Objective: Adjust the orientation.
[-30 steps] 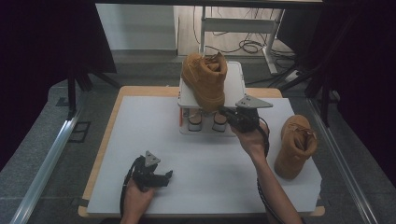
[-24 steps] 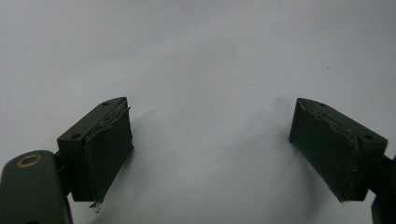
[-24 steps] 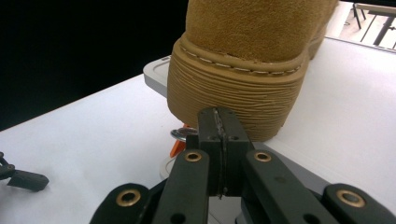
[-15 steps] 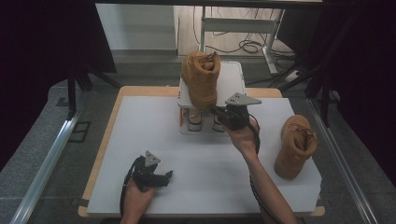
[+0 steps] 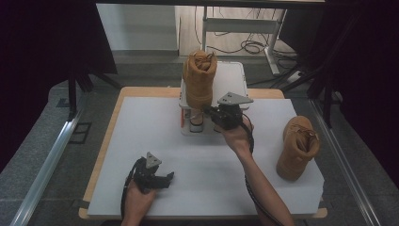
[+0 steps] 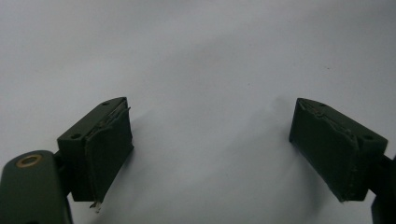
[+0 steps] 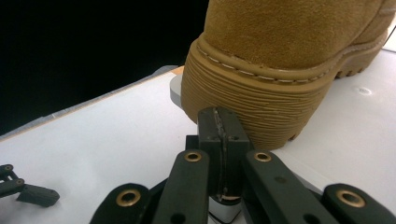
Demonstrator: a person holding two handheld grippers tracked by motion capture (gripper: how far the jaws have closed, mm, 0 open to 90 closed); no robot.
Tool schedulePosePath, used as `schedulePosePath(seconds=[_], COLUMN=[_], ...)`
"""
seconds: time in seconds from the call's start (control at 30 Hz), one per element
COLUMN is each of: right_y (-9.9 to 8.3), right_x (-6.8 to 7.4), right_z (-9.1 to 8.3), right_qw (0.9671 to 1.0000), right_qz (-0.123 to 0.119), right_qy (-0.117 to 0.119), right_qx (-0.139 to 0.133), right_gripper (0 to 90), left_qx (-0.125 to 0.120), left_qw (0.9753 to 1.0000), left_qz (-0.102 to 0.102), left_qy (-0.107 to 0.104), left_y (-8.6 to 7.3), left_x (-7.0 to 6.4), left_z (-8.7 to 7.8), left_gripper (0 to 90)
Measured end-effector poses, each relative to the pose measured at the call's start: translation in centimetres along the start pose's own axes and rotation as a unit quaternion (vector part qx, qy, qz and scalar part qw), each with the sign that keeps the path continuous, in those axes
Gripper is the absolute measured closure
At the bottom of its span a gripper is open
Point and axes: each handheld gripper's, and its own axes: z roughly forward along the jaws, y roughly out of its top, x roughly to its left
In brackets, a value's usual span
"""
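— Up at the far edge of the table [image 5: 141,141], the right gripper [image 5: 212,113] is tucked in against the heel of the boot on the rack [image 5: 200,77]. What's your read?

— Its jaws are pressed flat together with nothing between them, and the right gripper view shows the closed tip right at the ribbed sole of that boot [image 7: 261,93], touching or nearly so. It looks like a nudge, squaring the boot up on the white rack [image 5: 233,77], not a grasp.

— And the other hand?

— The left gripper [image 5: 162,178] is parked low at the near side, jaws spread wide over bare tabletop [image 6: 201,70], holding nothing. It's well apart from everything.

— So one boot up, one to go?

— That's my judgement. The second boot [image 5: 296,148] stands upright near the table's right edge, untouched. Next move, I'd say: ease the right gripper off the heel, open it, swing right and take that boot by the collar without tipping it.
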Motion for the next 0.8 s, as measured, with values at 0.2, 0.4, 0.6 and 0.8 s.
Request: schedulePosePath(seconds=[0.2,0.4,0.6,0.8], right_y=[0.3,0.1,0.0,-0.2], right_x=[0.5,0.5,1.0,1.2], right_z=[0.7,0.5,0.3,0.0], right_qw=[1.0000,1.0000,0.9999,0.9996], right_qz=[-0.007,-0.008,-0.014,-0.026], right_qy=[-0.001,-0.001,0.003,0.003], right_qx=[0.003,0.002,0.003,0.006], right_gripper=[89.9,89.4,84.6,76.0], left_qx=[0.000,0.000,0.000,0.000], left_qw=[1.0000,1.0000,1.0000,1.0000], left_qz=[0.000,0.000,0.000,0.000], left_qy=[0.000,0.001,0.001,0.000], left_y=[0.0,0.0,0.0,0.0], left_x=[0.0,0.0,0.0,0.0], left_z=[0.0,0.0,0.0,0.0], left_gripper=[13.2,13.2,13.2,13.2])
